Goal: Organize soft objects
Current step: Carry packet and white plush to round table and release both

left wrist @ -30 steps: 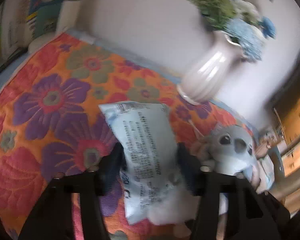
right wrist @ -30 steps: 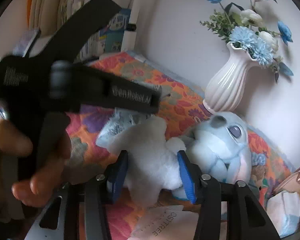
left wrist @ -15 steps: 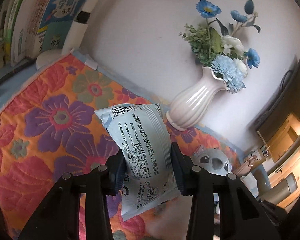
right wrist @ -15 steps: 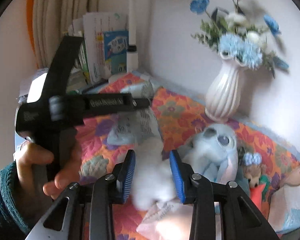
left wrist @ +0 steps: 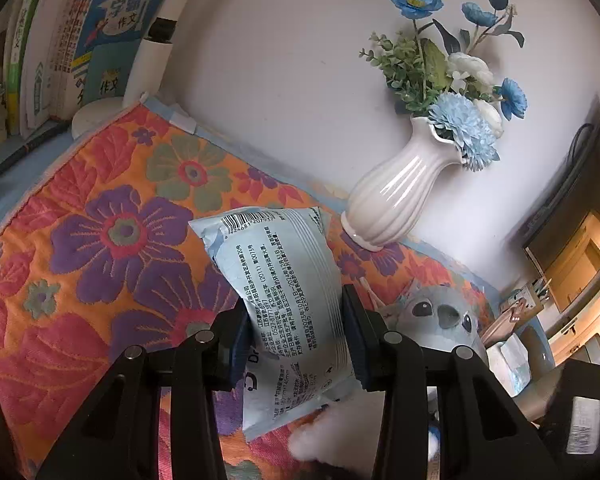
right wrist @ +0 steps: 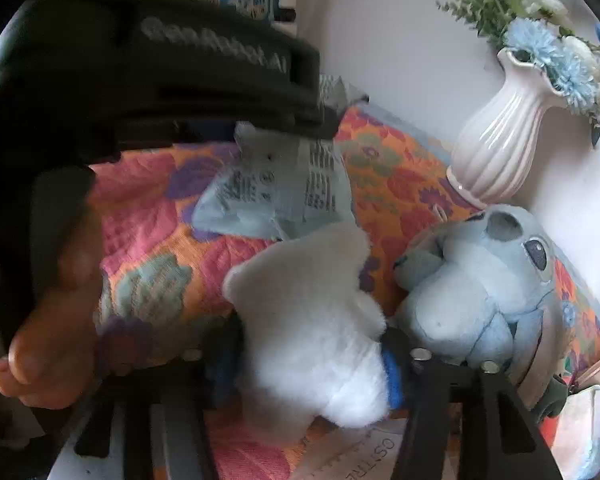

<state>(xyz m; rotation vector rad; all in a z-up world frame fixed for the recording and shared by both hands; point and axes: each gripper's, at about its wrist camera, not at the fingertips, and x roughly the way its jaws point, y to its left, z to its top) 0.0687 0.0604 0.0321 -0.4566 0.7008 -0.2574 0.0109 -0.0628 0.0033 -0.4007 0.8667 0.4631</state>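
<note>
The left gripper is clenched on the pale blue pack, its fingers pressing both sides. A second ago this view showed mostly the flowered cloth; now it has turned a little and the white vase stands full in view behind the pack. The pack itself has not shifted in the grip and hangs just above the cloth.

The right gripper has the white plush between its fingers, close beside the blue plush, which leans near the vase. Its jaws have just been opening, and the plush now fills more of this view than before. The left finger is hidden in blur, so I cannot tell if the pads are pressing the plush or have already let go.

My judgement: the white plush is probably being set down next to the blue one, so the soft toys come together. The pack is not yet placed; it will likely go beside them.
</note>
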